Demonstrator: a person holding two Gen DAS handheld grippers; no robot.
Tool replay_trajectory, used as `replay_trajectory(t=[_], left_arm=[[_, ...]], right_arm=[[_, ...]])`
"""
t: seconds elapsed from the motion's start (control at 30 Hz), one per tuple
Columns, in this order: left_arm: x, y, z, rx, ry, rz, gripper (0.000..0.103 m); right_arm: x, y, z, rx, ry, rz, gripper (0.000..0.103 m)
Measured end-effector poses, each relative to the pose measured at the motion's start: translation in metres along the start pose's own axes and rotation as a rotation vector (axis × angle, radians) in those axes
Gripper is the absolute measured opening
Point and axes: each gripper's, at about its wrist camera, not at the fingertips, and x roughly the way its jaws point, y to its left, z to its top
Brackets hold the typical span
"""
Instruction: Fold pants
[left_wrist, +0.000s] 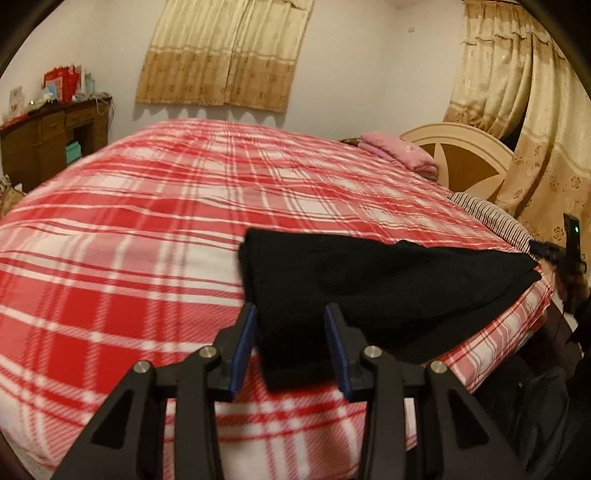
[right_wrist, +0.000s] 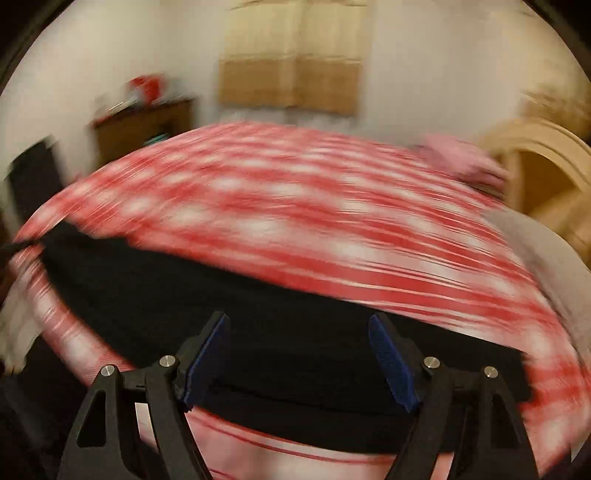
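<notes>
1. Pants (left_wrist: 369, 280), black and folded, lie on the near right part of the bed (left_wrist: 147, 221); the left gripper (left_wrist: 290, 325) is parted around their near edge, pads apart from the cloth.
2. Pants (right_wrist: 258, 314) stretch across the blurred near bed edge; the right gripper (right_wrist: 299, 332) gapes wide above them, gripping nothing.

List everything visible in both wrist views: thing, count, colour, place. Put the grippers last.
pants: one, black, folded, near edge of the bed
bedspread: one, red and white plaid, covering the bed
pink bedding: one folded pile, far end by the headboard
headboard: one, cream and brown, right
striped cloth: one, dark and white, bed's right edge
curtains: two sets, beige, back wall and right
dresser: one, brown, left, cluttered on top
left gripper: black with blue pads, jaws apart either side of the pants' near end
right gripper: black, blue pads, jaws wide over the pants
</notes>
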Motion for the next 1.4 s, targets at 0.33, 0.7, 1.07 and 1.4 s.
replay_trajectory(t=[0.33,0.7,1.07,1.4], left_arm=[[-0.003,-0.006,0.000,-0.010,0.007,-0.008,0.016],[0.017,-0.015,0.009,-0.034,0.039,0.001,0.039],[-0.017,-0.012,0.018,-0.077,0.003,-0.074,0.007],[0.010,-0.003,-0.008,-0.059,0.125,0.012,0.011]], right_arm=[[0.080,0.180,-0.019,-0.457,0.080,0.136,0.078],[0.108,0.187,-0.021,-0.450,0.125,0.121,0.035],[0.079,0.185,-0.001,-0.375,0.077,0.179,0.004],[0.102,0.195,-0.035,-0.423,0.202,0.203,0.005]])
